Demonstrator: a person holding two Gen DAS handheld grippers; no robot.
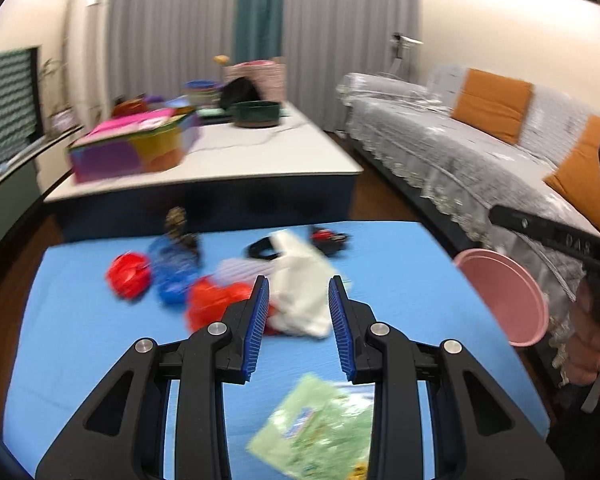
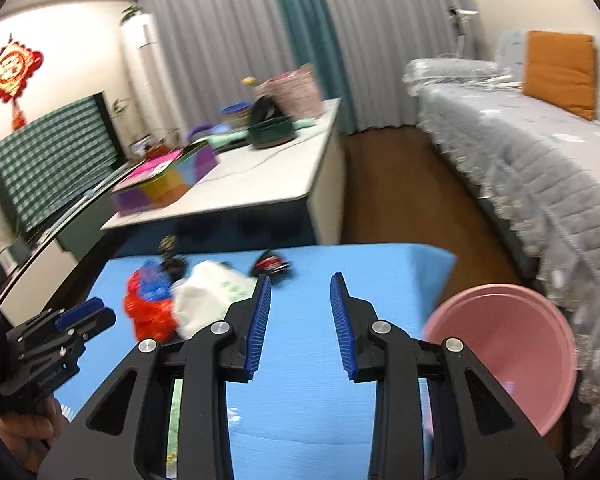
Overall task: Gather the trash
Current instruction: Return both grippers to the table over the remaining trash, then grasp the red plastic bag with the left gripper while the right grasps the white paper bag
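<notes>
The left gripper hangs over a blue mat with its blue ribbed pads parted and nothing between them; the gap shows only the litter lying beyond. Straight ahead of its fingertips lies a crumpled white plastic bag, soft and wrinkled, and touching that bag on the left is a bunched red plastic bag. Farther ahead and left sit a blue crinkled wrapper and a round red piece, close together; the blur hides what exactly they are. Beyond the white bag, at the mat's far edge, lie a black ring and a small red-and-black item. Below the left gripper, near the camera, a flat pale green packet with printed marks rests on the mat. The right gripper also stands partly apart, its pads bare, with plain blue mat ahead of it; the trash heap is ahead and to its left. Just to the right of the right gripper, off the mat's edge, a pink basin tilts its mouth toward the mat. Farther off stand a white table and a grey-covered sofa.
</notes>
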